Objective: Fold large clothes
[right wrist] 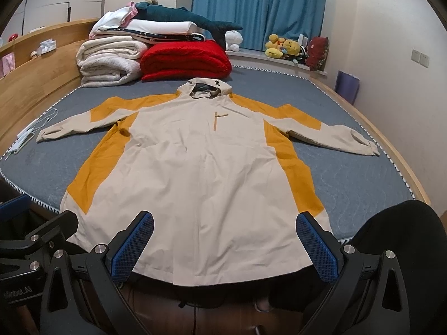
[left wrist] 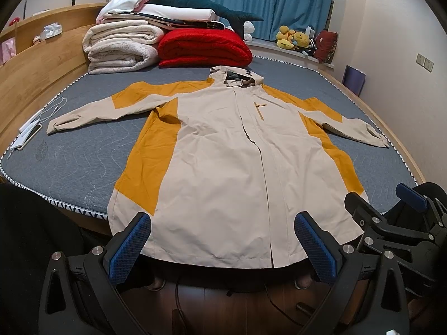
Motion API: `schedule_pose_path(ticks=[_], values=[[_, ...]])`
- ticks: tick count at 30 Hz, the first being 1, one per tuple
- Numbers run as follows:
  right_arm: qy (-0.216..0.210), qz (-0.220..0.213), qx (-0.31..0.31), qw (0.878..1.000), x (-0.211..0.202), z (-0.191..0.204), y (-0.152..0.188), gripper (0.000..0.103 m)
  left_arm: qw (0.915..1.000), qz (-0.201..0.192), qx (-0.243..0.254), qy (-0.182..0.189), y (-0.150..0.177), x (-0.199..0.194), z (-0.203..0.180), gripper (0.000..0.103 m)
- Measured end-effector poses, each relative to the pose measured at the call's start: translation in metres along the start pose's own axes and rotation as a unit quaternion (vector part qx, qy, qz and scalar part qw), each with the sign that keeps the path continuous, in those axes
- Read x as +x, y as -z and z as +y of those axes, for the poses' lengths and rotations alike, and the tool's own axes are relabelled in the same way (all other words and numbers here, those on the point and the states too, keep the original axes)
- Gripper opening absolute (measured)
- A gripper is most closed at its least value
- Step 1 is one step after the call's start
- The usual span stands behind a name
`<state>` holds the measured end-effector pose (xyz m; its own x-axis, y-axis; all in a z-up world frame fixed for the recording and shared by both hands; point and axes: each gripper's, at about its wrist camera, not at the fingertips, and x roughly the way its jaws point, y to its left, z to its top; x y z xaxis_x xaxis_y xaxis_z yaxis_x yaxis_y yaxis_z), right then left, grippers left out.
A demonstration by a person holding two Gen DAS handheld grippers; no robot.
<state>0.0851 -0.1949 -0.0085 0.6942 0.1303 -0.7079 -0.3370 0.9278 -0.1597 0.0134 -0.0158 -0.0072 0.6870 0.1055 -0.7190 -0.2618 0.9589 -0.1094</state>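
Observation:
A large beige and mustard hooded jacket (left wrist: 223,162) lies flat, front up, on the grey mattress (left wrist: 83,145), sleeves spread to both sides and hem hanging over the near edge. It also shows in the right wrist view (right wrist: 195,173). My left gripper (left wrist: 223,237) is open and empty, held in front of the hem. My right gripper (right wrist: 225,240) is open and empty too, just in front of the hem; it also shows at the right of the left wrist view (left wrist: 391,209).
Folded white blankets (left wrist: 123,47) and a red quilt (left wrist: 204,46) are stacked at the bed's far end, with a plush shark on top. A phone and cable (left wrist: 30,134) lie at the left mattress edge. A wooden headboard (left wrist: 42,64) runs along the left. Plush toys (left wrist: 293,37) sit by the blue curtain.

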Motion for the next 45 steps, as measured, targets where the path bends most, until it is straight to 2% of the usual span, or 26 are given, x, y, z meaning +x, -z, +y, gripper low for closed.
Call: schedule_pose_path(ticks=[45], values=[[0.001, -0.003, 0.000, 1.000, -0.0014, 0.0013, 0.0005, 0.101, 1.0000, -0.001, 0.000, 0.003, -0.0036, 0.0000, -0.0060, 0.102]])
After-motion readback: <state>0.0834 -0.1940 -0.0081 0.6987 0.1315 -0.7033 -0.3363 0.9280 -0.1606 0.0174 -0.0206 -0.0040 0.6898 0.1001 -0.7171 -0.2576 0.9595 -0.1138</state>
